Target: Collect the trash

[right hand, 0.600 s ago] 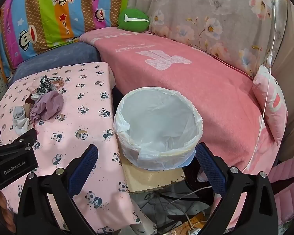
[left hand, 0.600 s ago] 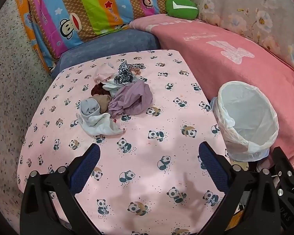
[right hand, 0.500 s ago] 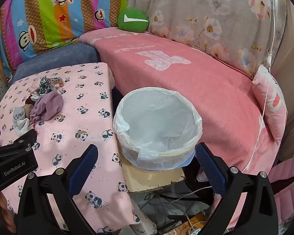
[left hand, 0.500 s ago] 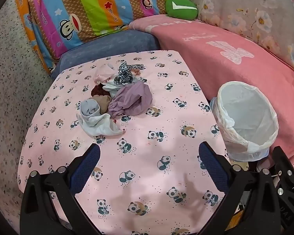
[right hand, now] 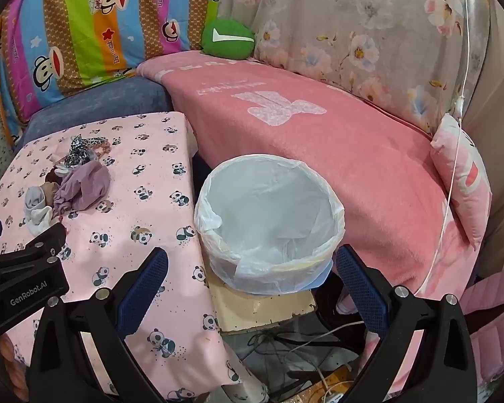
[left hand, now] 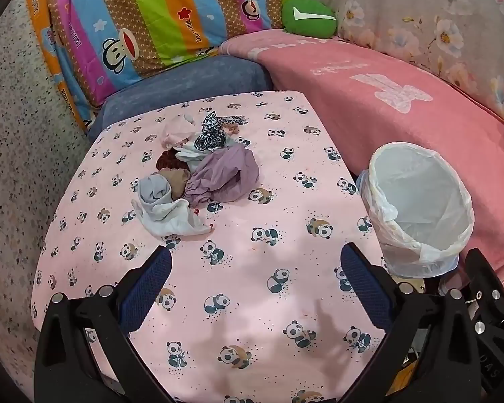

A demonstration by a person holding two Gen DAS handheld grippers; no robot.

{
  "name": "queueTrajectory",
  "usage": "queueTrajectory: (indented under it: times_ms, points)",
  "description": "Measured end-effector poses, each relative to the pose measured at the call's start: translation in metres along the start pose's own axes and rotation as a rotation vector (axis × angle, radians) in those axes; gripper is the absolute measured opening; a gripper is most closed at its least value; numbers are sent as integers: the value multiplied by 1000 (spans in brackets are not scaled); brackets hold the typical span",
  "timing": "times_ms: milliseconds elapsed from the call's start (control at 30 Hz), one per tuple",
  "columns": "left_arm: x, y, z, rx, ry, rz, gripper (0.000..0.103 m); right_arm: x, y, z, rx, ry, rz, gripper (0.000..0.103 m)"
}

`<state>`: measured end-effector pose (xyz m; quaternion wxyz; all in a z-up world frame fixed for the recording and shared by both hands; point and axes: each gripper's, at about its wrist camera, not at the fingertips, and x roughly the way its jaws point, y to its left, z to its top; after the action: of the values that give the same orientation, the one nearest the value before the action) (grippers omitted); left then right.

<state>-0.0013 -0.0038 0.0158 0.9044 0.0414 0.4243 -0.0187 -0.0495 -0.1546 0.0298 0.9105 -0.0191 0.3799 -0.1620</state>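
Left wrist view: left gripper [left hand: 254, 263] above panda-print tabletop [left hand: 285, 208], fingers spread wide, nothing between; heap of crumpled cloth scraps [left hand: 198, 174] mid-tabletop, well apart.

Right wrist view: right gripper [right hand: 251, 268] fingers spread wide, empty, over bag-lined bin [right hand: 268, 221] just beside tabletop edge, against pink sofa [right hand: 352, 154].

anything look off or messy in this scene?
Yes. A crumpled pile of cloth scraps lies loose on the panda-print tablecloth, nothing folded. The lined bin sits off the table on a chipped board, with tangled cables below. Both grippers are open and hold nothing.
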Motion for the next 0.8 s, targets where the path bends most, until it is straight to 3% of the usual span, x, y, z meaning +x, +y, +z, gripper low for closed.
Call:
queueTrajectory:
  times_ms: [800]
  points:
    - [-5, -6, 1, 2, -7, 4, 96, -3, 1, 3, -3, -4, 2, 98]
